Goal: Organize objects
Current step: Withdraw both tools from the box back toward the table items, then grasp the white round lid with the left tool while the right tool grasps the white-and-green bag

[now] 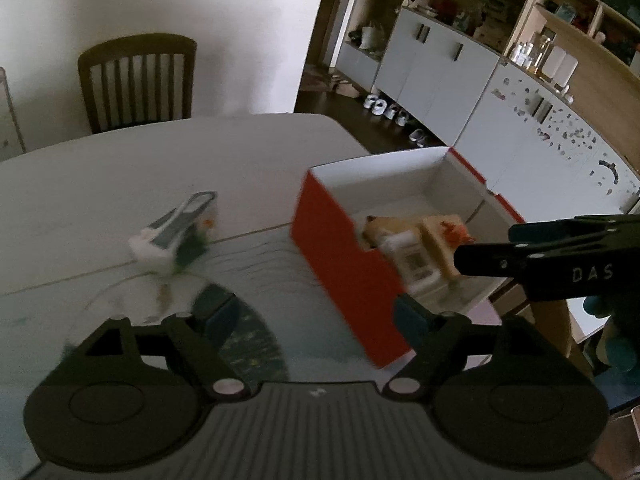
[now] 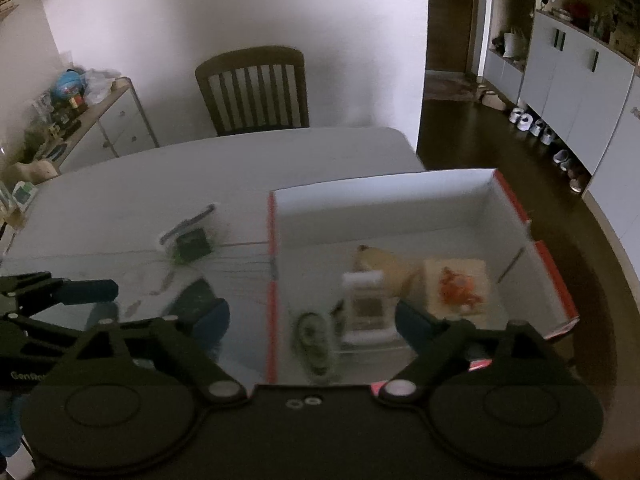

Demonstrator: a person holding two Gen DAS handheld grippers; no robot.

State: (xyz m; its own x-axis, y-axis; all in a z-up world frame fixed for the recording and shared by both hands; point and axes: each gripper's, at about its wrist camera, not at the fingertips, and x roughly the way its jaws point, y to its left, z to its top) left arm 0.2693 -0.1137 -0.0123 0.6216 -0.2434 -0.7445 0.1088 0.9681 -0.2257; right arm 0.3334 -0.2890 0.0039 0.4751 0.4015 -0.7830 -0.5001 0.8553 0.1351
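Observation:
A red box (image 1: 340, 264) with a white inside (image 2: 380, 216) stands on the pale table (image 1: 120, 176). In it lie a white packet (image 2: 366, 304), a beige block with an orange figure (image 2: 458, 284), a tan object (image 2: 380, 262) and a dark green item (image 2: 314, 340). A small white and green carton (image 1: 176, 232) (image 2: 190, 240) lies on the table to the box's left. My left gripper (image 1: 316, 316) is open above the table by the box's near left corner, holding nothing. My right gripper (image 2: 312, 316) is open over the box's near left wall, also holding nothing.
A dark wooden chair (image 2: 254, 88) stands at the table's far side. A cluttered sideboard (image 2: 100, 120) is at the far left. Pale cabinets (image 1: 440, 72) and shoes (image 1: 384, 110) line the dark floor at the right. The box sits near the table's right edge.

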